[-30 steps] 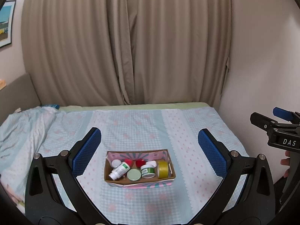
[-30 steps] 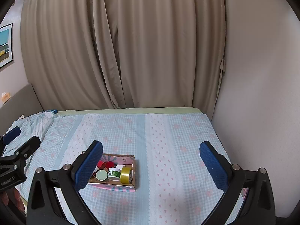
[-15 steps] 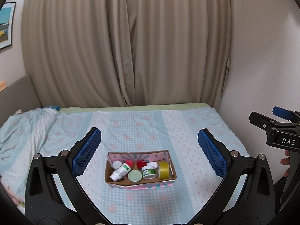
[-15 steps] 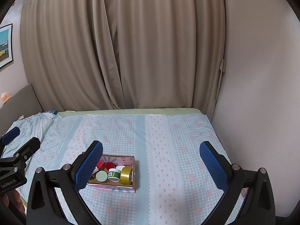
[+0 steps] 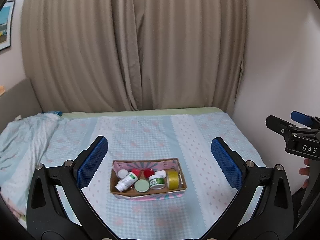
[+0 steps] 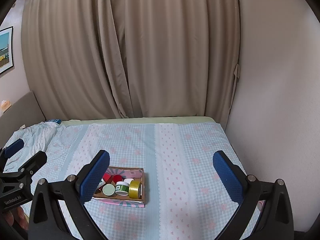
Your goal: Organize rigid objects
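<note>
room: beige curtains (image 5: pixel 136 46), framed picture (image 5: pixel 5 26) on your left wall | surface: bed with blue-pink checked sheet (image 5: pixel 160 132) | cardboard box (image 5: pixel 148 195) of jars, a pill bottle and a yellow tape roll (image 5: pixel 173 179) sits mid-bed | left gripper (image 5: pixel 158 164) fingers spread wide, nothing held | right gripper (image 6: pixel 161 177) same deal

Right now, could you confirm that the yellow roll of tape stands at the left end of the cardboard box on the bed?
Not quite: the yellow roll of tape stands at the right end of the cardboard box, as the left wrist view shows; the box is on the bed.
</note>
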Demonstrator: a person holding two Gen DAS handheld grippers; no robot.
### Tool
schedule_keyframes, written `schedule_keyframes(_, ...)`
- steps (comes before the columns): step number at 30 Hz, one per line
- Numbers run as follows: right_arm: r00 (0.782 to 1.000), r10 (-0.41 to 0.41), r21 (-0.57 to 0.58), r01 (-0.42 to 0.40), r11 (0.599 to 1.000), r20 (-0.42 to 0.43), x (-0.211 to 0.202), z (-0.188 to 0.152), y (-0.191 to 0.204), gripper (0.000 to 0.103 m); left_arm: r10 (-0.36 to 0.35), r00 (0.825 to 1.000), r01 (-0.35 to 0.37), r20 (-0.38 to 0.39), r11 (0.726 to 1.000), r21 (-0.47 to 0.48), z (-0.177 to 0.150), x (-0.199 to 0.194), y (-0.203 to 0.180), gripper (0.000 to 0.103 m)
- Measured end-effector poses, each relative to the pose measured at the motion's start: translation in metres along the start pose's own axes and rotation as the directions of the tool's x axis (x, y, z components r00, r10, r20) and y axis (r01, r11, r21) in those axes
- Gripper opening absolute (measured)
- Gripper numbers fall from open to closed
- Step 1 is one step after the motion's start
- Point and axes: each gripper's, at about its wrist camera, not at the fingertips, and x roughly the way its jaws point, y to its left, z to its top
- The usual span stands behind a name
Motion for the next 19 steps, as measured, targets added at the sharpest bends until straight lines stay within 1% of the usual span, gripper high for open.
schedule_keyframes(8, 1.0, -0.002, 0.002, 0.002, 1.0, -0.001, 0.004, 0.001, -0.001, 0.103, 0.051, 0.998, -0.051, 0.023, 0.999, 0.01, 0.0, 0.0, -0.001, 0.103)
schedule_keyframes(11, 1.0, -0.001, 0.003, 0.001, 1.0, -0.008, 0.006, 0.0, 0.0, 0.103, 0.053, 0.998, -0.053, 0.018, 0.999, 0.008, -0.002, 0.003, 0.0, 0.103)
schedule_keyframes(12, 1.0, -0.001, 0.004, 0.001, 1.0, -0.013, 0.008, 0.0, 0.0, 0.103, 0.065, 0.998, -0.065, 0.015, 0.998, 0.006, -0.002, 0.003, 0.0, 0.103)
schedule_keyframes(15, 0.999, 0.005, 0.006, -0.005, 1.0, -0.042, 0.019, -0.003, 0.003, 0.103, 0.099, 0.995, -0.099, -0.012, 0.995, 0.004, -0.007, 0.013, 0.003, 0.103)
schedule_keyframes(19, 0.993, 0.01, 0.002, -0.01, 1.0, -0.116, 0.045, -0.012, 0.01, 0.103, 0.091, 0.992, -0.092, -0.083, 0.996, -0.013, -0.019, 0.035, 0.013, 0.103)
